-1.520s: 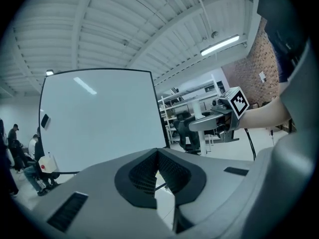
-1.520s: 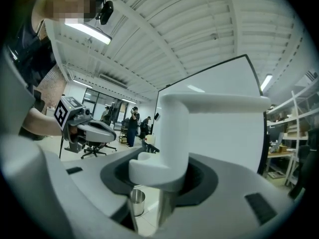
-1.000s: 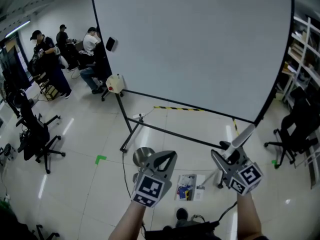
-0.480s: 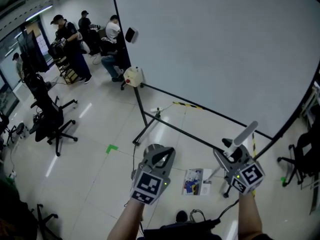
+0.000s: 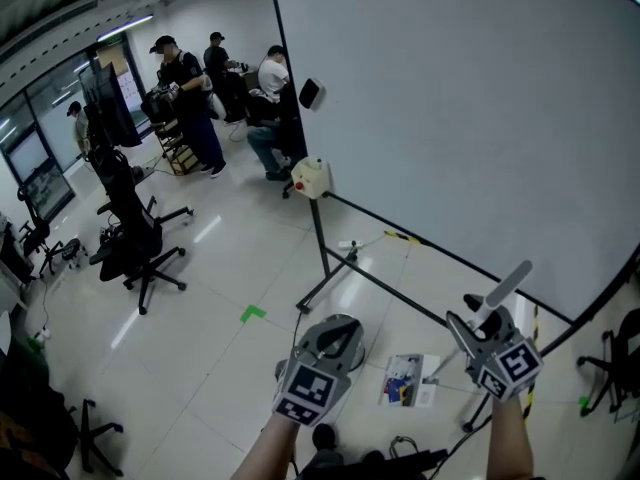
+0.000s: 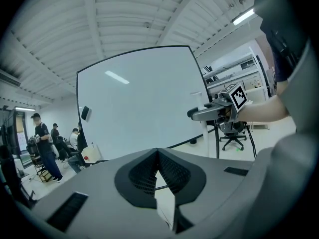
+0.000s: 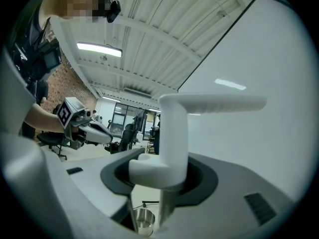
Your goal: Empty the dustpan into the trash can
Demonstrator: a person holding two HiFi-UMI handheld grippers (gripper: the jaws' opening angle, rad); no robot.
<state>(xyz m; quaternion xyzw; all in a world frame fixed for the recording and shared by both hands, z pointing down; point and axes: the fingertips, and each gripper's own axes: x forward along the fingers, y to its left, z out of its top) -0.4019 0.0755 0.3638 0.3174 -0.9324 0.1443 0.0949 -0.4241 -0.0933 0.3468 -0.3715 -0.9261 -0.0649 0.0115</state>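
Observation:
My right gripper is shut on the white handle of a long dustpan. In the right gripper view the handle stands upright between the pads, which press on it. Its pole runs down to the white pan, which holds coloured litter just above the floor. The steel trash can stands on the floor, partly hidden behind my left gripper. Low between the right jaws, the can shows its open mouth. The left gripper is shut, with nothing between its pads.
A large projection screen on a black stand fills the right side. Black office chairs and several people are at the back left. A green tape mark lies on the tiled floor; cables run near my feet.
Both grippers have swung across the room and the screen now sits further right. The steel can, earlier left of the left gripper's jaws, is now behind them. The dustpan handle stays gripped.

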